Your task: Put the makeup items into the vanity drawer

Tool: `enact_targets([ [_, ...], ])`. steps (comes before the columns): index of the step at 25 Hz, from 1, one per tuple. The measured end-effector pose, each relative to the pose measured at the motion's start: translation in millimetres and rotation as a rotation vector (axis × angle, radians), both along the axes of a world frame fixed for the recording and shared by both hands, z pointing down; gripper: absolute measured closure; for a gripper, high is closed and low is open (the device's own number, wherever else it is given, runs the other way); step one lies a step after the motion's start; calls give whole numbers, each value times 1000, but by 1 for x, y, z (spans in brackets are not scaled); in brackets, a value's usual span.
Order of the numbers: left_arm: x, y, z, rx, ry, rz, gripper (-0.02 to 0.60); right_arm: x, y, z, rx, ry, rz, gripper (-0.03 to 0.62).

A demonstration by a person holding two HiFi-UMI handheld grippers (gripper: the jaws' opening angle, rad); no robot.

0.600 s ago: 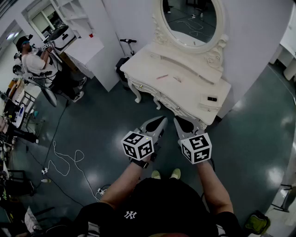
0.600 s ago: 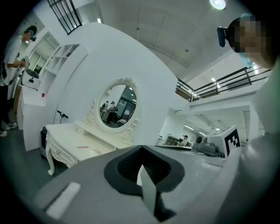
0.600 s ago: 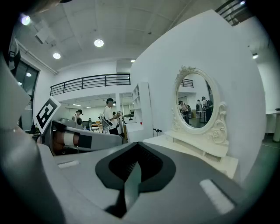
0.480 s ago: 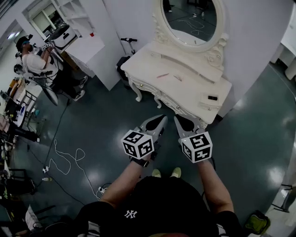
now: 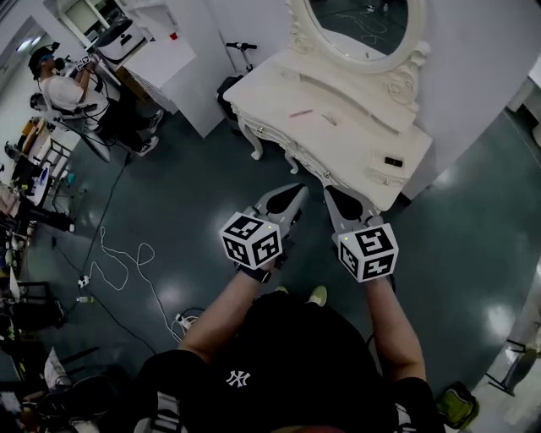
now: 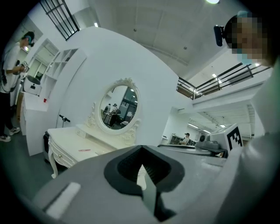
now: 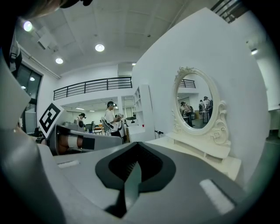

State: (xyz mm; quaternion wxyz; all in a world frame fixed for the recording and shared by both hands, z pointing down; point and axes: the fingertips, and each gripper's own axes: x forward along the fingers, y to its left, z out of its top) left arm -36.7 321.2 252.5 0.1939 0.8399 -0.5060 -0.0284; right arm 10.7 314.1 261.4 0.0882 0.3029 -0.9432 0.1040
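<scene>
The cream vanity (image 5: 338,144) stands under its oval mirror (image 5: 363,21), and its front drawers look shut. Two small pink items (image 5: 300,112) (image 5: 328,119) and a small black item (image 5: 393,161) lie on its top. My left gripper (image 5: 294,194) and right gripper (image 5: 335,197) hover side by side just short of the vanity's front edge, both shut and holding nothing. The left gripper view shows the shut left gripper (image 6: 141,151), the vanity (image 6: 65,140) and one pink item (image 6: 84,150) beyond. The right gripper view shows the shut right gripper (image 7: 136,148) and the vanity (image 7: 210,155).
Dark green floor surrounds the vanity. A person (image 5: 68,93) sits at the far left by a white shelf unit (image 5: 161,51). White cables (image 5: 118,266) and a power strip (image 5: 182,320) lie on the floor to my left. A scooter (image 5: 239,51) leans beside the vanity.
The vanity now sits lower and closer in the head view. Both grippers have moved forward toward its front edge, still shut and side by side.
</scene>
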Motion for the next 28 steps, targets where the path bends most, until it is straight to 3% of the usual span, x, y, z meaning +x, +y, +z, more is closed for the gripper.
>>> enact_targets([
  [14, -16, -52, 0, 30, -25, -21, 578, 5, -50, 2, -6, -34, 57, 569],
  [20, -36, -98, 20, 15, -49, 14, 578, -23, -90, 14, -17, -20, 72, 569],
  [28, -89, -190, 56, -24, -130, 58, 578, -78, -175, 41, -62, 6, 126, 569],
])
